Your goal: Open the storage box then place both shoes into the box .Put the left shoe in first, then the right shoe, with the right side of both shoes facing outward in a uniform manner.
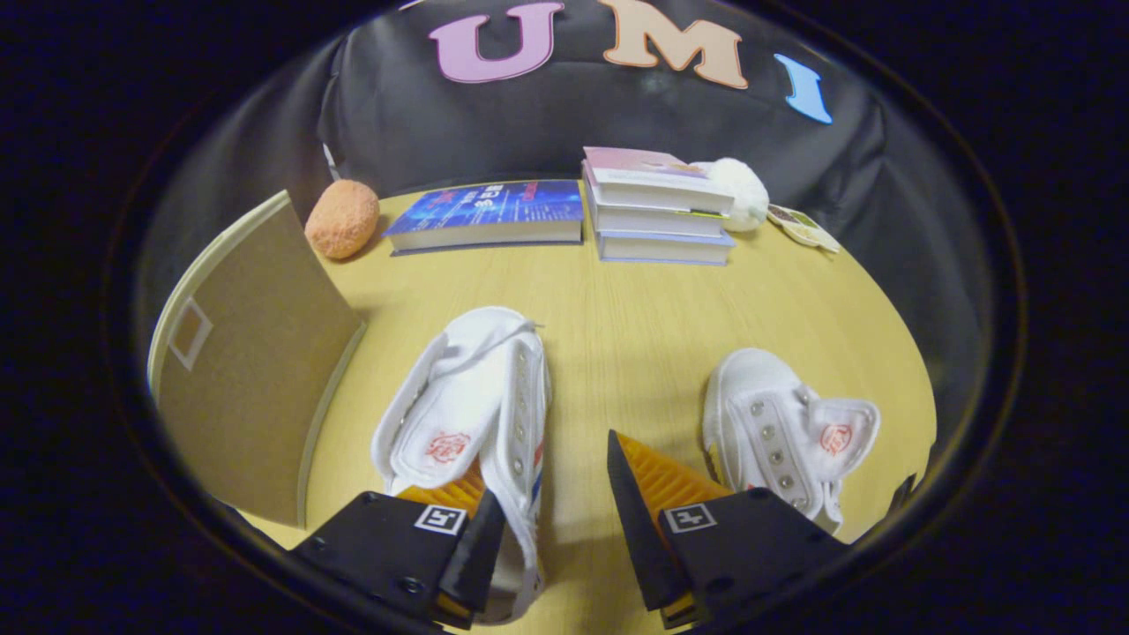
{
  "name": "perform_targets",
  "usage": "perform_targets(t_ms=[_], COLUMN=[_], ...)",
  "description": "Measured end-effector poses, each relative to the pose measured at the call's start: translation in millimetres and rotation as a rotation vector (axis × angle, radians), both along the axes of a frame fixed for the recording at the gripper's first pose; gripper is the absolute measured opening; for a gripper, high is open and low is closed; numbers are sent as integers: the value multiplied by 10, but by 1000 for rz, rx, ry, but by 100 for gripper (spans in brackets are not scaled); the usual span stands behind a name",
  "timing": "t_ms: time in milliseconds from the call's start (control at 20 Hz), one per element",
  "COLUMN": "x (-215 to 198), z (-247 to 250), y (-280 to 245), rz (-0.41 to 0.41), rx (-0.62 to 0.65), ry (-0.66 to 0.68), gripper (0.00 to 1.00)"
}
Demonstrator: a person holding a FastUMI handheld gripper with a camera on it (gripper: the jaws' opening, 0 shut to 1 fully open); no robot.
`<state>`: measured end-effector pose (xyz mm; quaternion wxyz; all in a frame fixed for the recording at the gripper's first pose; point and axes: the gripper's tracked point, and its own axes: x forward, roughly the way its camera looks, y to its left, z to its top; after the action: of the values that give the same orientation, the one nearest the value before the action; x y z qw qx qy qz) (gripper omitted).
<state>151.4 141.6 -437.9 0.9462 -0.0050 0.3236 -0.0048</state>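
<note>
Two white canvas shoes lie on the yellow wooden table (pixel 635 335). The nearer shoe (pixel 467 397) points away from me, and my left finger (pixel 459 498) sits in its opening, under the tongue. Its side wall with the red and blue stripe stands between my fingers. My gripper (pixel 554 476) is open, and the right finger (pixel 657 485) stays well clear of that wall. The other shoe (pixel 781 428) lies just beyond the right finger, on its outer side, with its tongue flipped out. To the left of the nearer shoe the storage box's brown panel (pixel 247 370) stands upright.
Along the table's far edge sit an orange fuzzy ball (pixel 342 219), a flat blue book (pixel 489 216), a stack of three books (pixel 657 207), a white fluffy ball (pixel 741 190) and a small card (pixel 803 227). Bare tabletop lies between the shoes and the books.
</note>
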Motion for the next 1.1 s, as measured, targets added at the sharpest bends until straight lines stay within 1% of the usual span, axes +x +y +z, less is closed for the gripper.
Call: perform_targets(t_ms=[200, 350, 450, 500, 550, 650, 750, 900, 950, 1100], x=[78, 80, 57, 85, 63, 99, 104, 103, 106, 97], z=[-44, -68, -82, -72, -59, -31, 50, 172, 221, 483], y=[93, 95, 185, 182, 180, 192, 234, 378, 383, 311], rz=[61, 64, 93, 83, 79, 61, 55, 71, 66, 49], rx=[-35, -39, -8, -7, -7, -37, -94, -166, -205, -378], ry=[-4, -9, 4, -1, -5, -30, -72, -117, -122, -154], gripper=[45, 36, 22, 15, 13, 4, 3, 2, 2, 2])
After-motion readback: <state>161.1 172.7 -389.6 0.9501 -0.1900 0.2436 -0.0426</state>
